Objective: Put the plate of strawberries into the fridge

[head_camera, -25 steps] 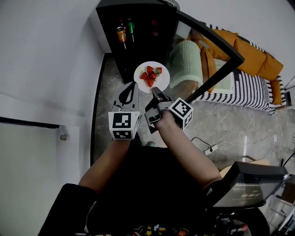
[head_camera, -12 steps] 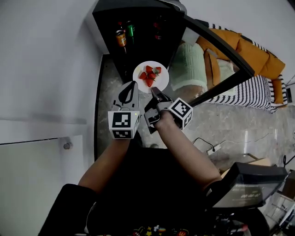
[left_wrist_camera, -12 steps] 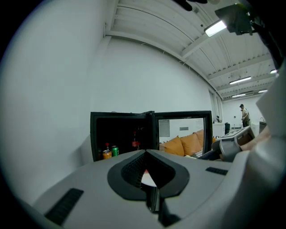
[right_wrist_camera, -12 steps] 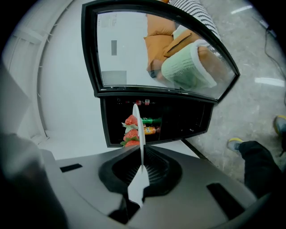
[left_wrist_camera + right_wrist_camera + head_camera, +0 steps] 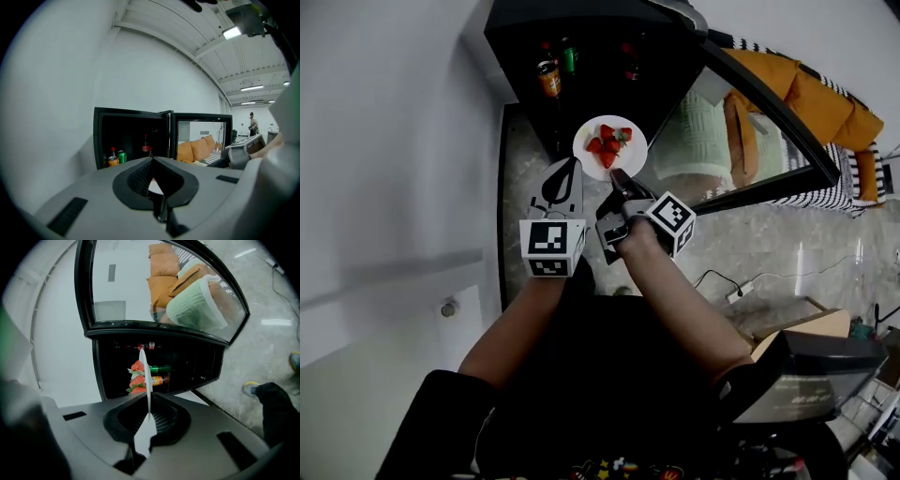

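A white plate (image 5: 623, 159) (image 5: 146, 380) with several red strawberries (image 5: 608, 145) (image 5: 137, 378) hangs in the air in front of the open black fridge (image 5: 581, 56). My right gripper (image 5: 617, 181) (image 5: 149, 417) is shut on the plate's near rim, seen edge-on in the right gripper view. My left gripper (image 5: 565, 172) (image 5: 154, 180) is just left of the plate, shut and holding nothing. The fridge (image 5: 131, 136) (image 5: 154, 366) stands straight ahead with its glass door (image 5: 750, 103) (image 5: 164, 287) swung open to the right.
Inside the fridge stand an orange can (image 5: 548, 79) (image 5: 113, 161), a green can (image 5: 569, 59) (image 5: 122, 156) and red-capped bottles (image 5: 146, 149). A white wall (image 5: 394, 141) runs along the left. An orange sofa (image 5: 811, 94) with a green cushion (image 5: 698, 141) lies behind the door. A cable (image 5: 741, 286) trails on the floor.
The view has shifted nearer to the fridge, and the door now spreads wider across the right. Both grippers and the plate have edged slightly toward the fridge opening; the grip is unchanged.
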### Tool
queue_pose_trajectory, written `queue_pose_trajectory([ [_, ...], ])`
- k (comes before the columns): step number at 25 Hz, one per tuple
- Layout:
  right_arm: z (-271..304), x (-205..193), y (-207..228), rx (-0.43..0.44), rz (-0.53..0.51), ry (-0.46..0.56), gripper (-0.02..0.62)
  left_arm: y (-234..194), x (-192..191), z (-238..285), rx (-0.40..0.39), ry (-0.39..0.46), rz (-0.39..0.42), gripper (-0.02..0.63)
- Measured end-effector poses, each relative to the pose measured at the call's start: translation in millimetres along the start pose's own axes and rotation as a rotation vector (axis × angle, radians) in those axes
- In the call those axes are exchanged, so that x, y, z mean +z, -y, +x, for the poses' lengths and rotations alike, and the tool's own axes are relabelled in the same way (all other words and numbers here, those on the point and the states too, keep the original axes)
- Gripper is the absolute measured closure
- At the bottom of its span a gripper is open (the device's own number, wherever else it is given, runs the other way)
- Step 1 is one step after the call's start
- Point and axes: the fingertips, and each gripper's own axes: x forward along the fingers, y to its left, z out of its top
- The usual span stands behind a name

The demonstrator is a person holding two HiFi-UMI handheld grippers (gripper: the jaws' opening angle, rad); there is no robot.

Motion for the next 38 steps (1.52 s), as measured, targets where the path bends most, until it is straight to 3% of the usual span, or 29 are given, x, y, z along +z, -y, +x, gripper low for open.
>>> queue_pose_trajectory([
  [17, 95.3, -10.6, -19.0, -0.017, -0.005, 0.15, 0.575, -81.1, 13.9, 71.2, -0.158, -0.015, 0.006, 0.601],
  [38, 168.2, 28.5, 38.5, -0.069, -0.021, 0.093, 0.575, -117.0, -39.0, 144.5, -0.077, -0.073, -0.005, 0.601],
])
